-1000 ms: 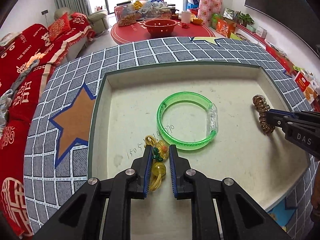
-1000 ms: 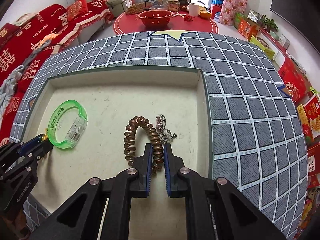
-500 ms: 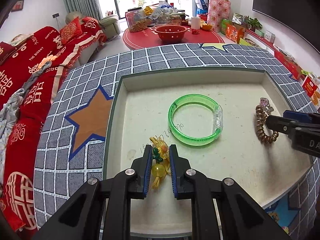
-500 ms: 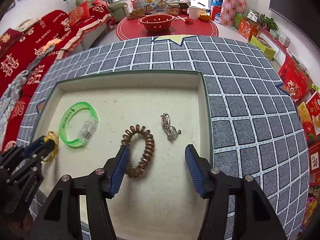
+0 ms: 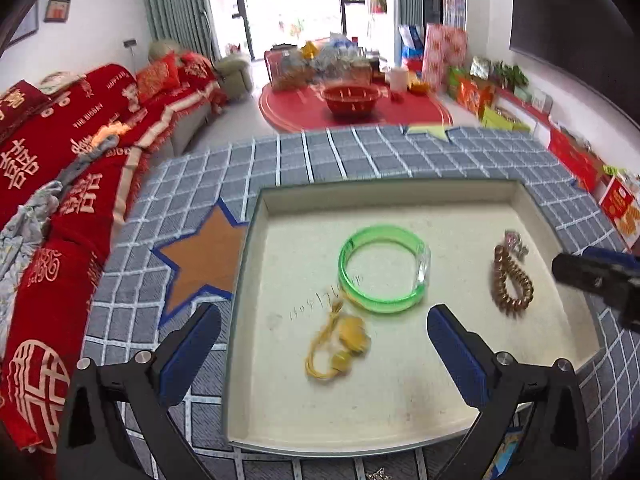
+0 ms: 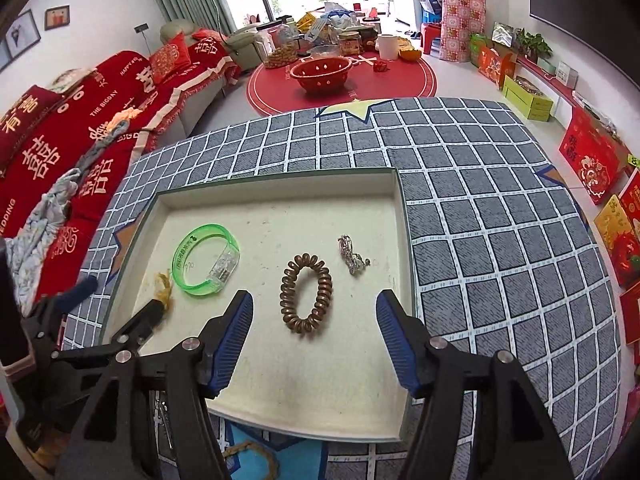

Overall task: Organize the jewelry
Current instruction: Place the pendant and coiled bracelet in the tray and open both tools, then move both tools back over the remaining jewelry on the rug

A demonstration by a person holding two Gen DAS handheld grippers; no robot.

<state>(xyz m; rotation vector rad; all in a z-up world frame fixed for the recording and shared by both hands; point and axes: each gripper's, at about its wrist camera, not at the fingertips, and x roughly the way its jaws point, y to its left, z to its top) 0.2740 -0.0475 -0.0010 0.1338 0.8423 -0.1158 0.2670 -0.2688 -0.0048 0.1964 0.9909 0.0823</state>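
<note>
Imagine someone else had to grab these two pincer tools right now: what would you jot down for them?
Left gripper: open, empty, above the yellow beaded charm.
Right gripper: open, empty, above the brown coil bracelet.
All four pieces lie apart on the floor of the tray: yellow beaded charm near left, green bangle just behind it, brown coil bracelet in the middle, silver piece toward the right wall.
Done: all jewelry is in the tray, both grips let go.
Left: I see no loose jewelry on the checked cloth; possibly only tidying.
</note>
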